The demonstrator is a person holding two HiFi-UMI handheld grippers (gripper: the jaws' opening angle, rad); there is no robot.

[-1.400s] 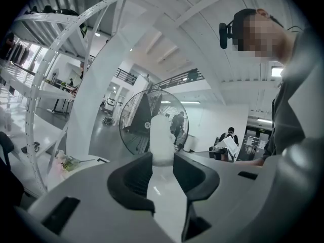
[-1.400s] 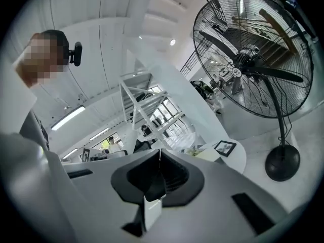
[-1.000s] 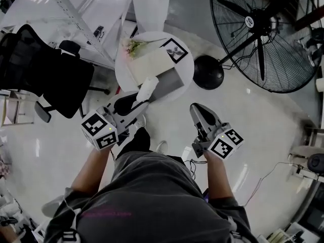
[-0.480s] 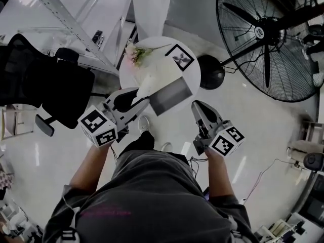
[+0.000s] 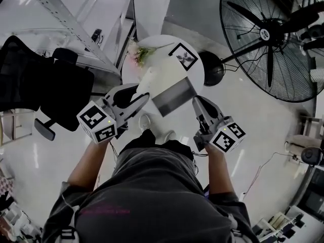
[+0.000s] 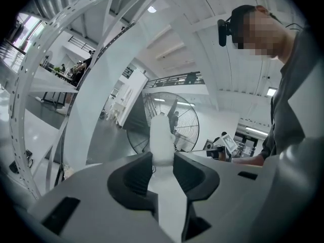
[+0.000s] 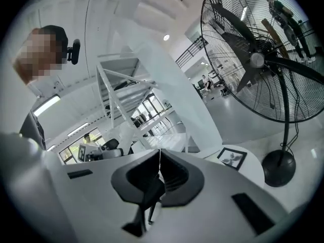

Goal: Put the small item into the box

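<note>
Left gripper point(image 6: 163, 160): jaws partly apart, pads pressing on white small item point(image 6: 161, 133). Item long axis runs along jaws, tip sticks out beyond them.

Right gripper point(image 7: 159, 172): jaws together, nothing between.

Head view: item over near-left part of round table point(image 5: 163, 45). Grey box point(image 5: 173, 95) just right of item tip, between both grippers. Coming move probably short: rightward, then down.

Flowers point(image 5: 135, 52) and framed picture point(image 5: 184, 55) on far side, fan point(image 5: 273, 34) right, chair point(image 5: 45, 85) left. Nothing blocks path.
</note>
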